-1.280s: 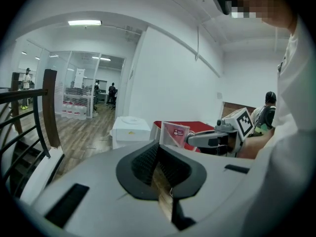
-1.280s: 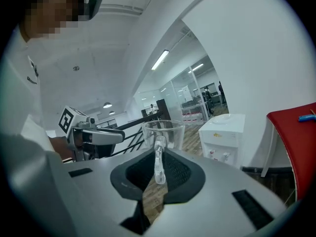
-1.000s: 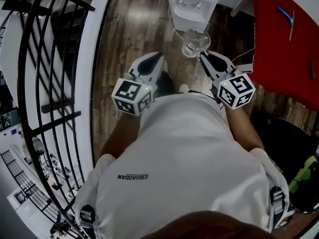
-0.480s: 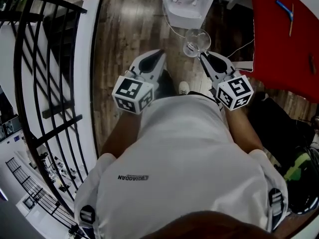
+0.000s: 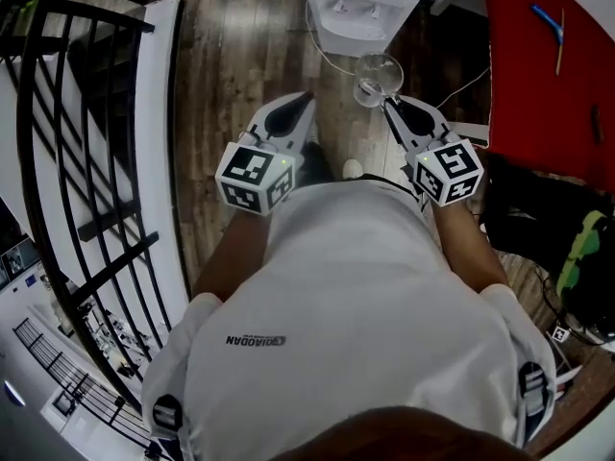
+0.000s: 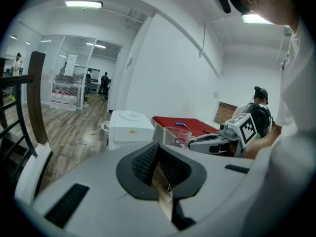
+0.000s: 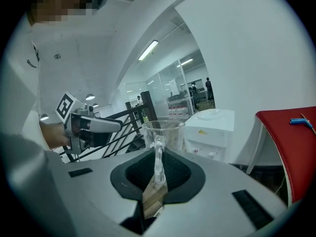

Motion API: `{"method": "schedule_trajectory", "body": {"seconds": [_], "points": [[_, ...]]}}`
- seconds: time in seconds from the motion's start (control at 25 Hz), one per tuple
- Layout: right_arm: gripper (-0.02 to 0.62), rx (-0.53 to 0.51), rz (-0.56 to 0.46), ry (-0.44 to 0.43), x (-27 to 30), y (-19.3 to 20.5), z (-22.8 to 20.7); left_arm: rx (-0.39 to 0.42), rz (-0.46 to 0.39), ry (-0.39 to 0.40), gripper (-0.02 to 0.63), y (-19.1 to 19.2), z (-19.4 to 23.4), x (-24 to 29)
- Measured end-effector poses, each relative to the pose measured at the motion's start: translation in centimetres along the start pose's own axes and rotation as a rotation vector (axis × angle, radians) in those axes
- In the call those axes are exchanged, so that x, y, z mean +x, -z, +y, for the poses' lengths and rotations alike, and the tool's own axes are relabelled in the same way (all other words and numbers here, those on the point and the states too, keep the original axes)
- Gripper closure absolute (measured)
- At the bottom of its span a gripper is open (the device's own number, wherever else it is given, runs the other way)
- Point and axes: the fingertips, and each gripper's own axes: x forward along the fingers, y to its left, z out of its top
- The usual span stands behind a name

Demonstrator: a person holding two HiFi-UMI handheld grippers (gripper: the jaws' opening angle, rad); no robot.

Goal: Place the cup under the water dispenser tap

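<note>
Head view: I'm looking down past a white shirt (image 5: 356, 296) whose small dark print I can't read with any certainty. The right gripper (image 5: 389, 104) carries a clear cup (image 5: 377, 75) at its 12 o'clock. I see straight into the cup's open mouth, and its handle points back to about 5 o'clock, into the jaws. The water dispenser (image 5: 360, 8) stands on the wooden floor (image 5: 240, 65) at the cup's 11 o'clock, near it but apart, so the cup isn't under a tap yet. The left gripper (image 5: 303, 99) sits at the cup's 9 o'clock. A red bench (image 5: 548, 65) fills the 2 o'clock corner. Compared with a second ago, the grip looks the same, the dispenser has slid slightly toward 9 o'clock, and the black railing (image 5: 86, 113) has drifted toward that edge.

Left gripper view: my jaws are pressed together at the tips with nothing between them. Beyond them at 1 o'clock the cup (image 6: 177, 136) stands upright. It has a small red label (image 6: 180, 140) too small to read. The dispenser (image 6: 129, 127) carries a yellow mark (image 6: 131, 131), also unreadable.

Right gripper view: the jaws pinch the cup's handle (image 7: 159, 157), and the cup (image 7: 163, 131) is upright with its long axis vertical and mouth up. The dispenser (image 7: 210, 130) stands at 2 o'clock beyond it, showing a tiny yellow logo and its taps (image 7: 206, 153).
</note>
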Motion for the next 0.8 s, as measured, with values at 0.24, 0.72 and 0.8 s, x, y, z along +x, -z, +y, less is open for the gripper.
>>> {"method": "schedule_trajectory", "body": {"seconds": [0.24,0.72,0.8], "points": [[0.548,-0.010,-0.015,0.037,3.5,-2.5,0.0,0.045,-0.005,0.046,0.611,-2.5,3.7,0.8],[0.546,0.012,-0.045,0.154,8.6,-6.7,0.2,0.100,0.000,0.166,0.611,-5.5,10.2,1.6],[0.548,0.018,-0.043,0.174,9.6,-6.7,0.2,0.104,0.010,0.187,0.611,-5.4,11.3,1.7]]}}
